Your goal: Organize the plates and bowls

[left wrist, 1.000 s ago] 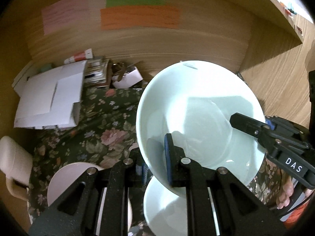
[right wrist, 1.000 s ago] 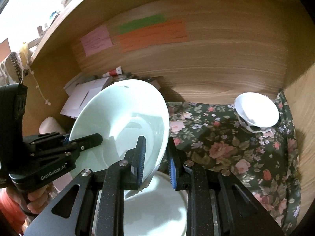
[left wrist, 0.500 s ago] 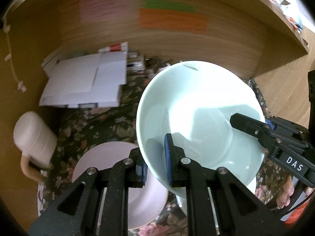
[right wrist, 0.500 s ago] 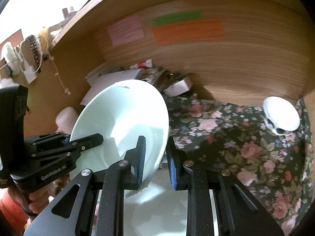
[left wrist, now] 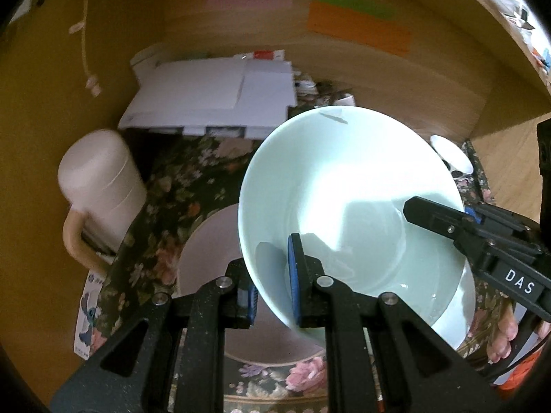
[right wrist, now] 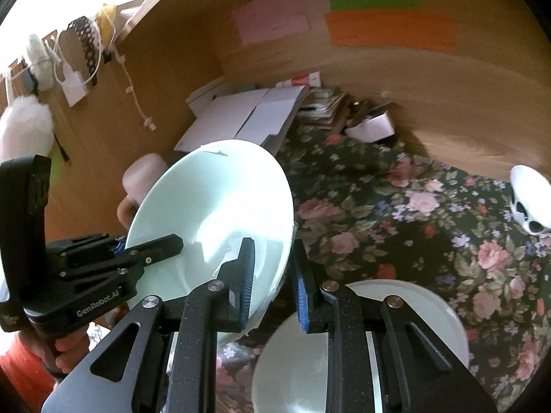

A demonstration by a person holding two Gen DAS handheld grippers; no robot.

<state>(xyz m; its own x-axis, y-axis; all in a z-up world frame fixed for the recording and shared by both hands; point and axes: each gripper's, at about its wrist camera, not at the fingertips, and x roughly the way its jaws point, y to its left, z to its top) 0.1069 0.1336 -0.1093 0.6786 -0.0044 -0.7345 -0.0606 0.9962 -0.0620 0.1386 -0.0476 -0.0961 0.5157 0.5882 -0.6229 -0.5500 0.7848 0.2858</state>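
Both tools clamp the same pale green bowl (left wrist: 347, 206), held tilted in the air above the flowered counter (right wrist: 396, 213). Left tool (left wrist: 272, 296) is closed on the rim nearest its camera, one pad inside, one outside. Right tool (right wrist: 272, 282) is closed on the opposite rim the same way. A pink plate (left wrist: 210, 251) sits on the counter under the bowl's left side; a second pale plate (right wrist: 427, 309) lies under the right tool. A pink mug (left wrist: 100, 186) stands at left, a small white bowl (right wrist: 528, 199) far right near the back wall.
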